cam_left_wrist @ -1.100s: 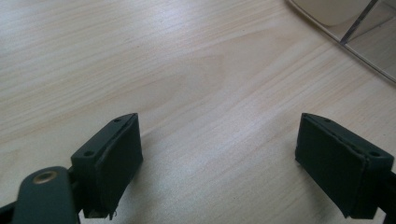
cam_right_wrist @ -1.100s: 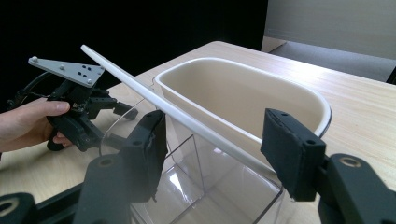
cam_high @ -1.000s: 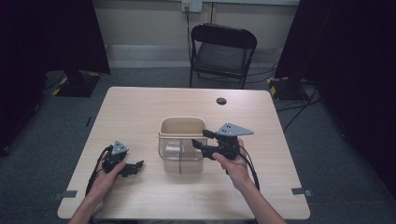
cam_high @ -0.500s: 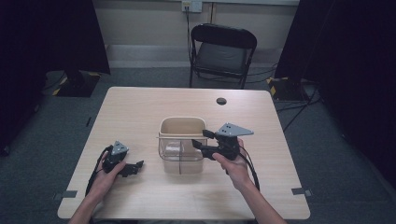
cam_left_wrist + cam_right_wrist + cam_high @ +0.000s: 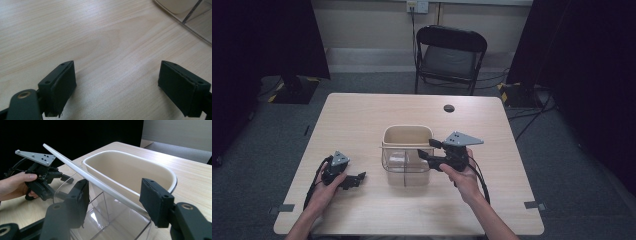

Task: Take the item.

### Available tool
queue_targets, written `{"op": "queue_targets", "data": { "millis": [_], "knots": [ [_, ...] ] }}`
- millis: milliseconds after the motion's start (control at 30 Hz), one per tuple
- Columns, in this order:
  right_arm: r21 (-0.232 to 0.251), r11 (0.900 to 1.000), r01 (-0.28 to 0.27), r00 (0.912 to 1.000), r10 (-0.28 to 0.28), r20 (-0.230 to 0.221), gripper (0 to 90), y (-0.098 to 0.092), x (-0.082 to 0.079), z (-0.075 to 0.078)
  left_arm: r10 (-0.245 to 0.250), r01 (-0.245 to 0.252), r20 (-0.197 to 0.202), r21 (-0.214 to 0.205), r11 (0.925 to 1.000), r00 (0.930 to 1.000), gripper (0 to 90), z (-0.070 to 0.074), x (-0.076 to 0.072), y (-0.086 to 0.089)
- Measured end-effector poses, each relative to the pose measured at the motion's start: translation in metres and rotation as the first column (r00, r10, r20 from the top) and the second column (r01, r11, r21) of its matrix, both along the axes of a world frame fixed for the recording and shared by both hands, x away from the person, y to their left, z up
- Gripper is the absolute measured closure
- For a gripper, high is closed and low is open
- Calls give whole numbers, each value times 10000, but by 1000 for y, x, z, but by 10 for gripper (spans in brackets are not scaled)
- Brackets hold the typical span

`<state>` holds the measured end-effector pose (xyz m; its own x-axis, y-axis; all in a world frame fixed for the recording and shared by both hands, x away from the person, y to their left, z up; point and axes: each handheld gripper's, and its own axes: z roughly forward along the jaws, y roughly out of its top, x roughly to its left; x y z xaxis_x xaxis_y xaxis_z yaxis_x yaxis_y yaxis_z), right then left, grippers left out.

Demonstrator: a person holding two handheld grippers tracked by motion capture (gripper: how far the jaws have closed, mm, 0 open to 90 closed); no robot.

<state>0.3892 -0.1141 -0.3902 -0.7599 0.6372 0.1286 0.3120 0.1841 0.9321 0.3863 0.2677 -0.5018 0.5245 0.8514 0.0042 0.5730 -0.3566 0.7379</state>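
wood table [image 5: 362,120] bare on left; my left gripper [image 5: 353,180] rests low on it, jaws spread wide, nothing between, parked clear of work.
centre: clear bin [image 5: 404,169], divider inside, beige tub [image 5: 407,136] at its far end.
white rod [image 5: 92,180] lies slantwise across bin top, one end jutting toward left gripper.
my right gripper [image 5: 113,195] at bin's near right corner, jaws either side of rod and clear wall, at narrowest; cannot tell if pads pinch. i judge grip there steadies bin.
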Motion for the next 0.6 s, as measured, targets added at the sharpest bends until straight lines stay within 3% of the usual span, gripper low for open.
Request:
{"op": "queue_targets", "data": {
  "millis": [600],
  "knots": [
    [7, 10000, 15, 10000, -15, 1, 411, 0, 0, 0, 1, -1, 2, -3, 10000, 10000, 141, 0, 0, 0]
  ]
}}
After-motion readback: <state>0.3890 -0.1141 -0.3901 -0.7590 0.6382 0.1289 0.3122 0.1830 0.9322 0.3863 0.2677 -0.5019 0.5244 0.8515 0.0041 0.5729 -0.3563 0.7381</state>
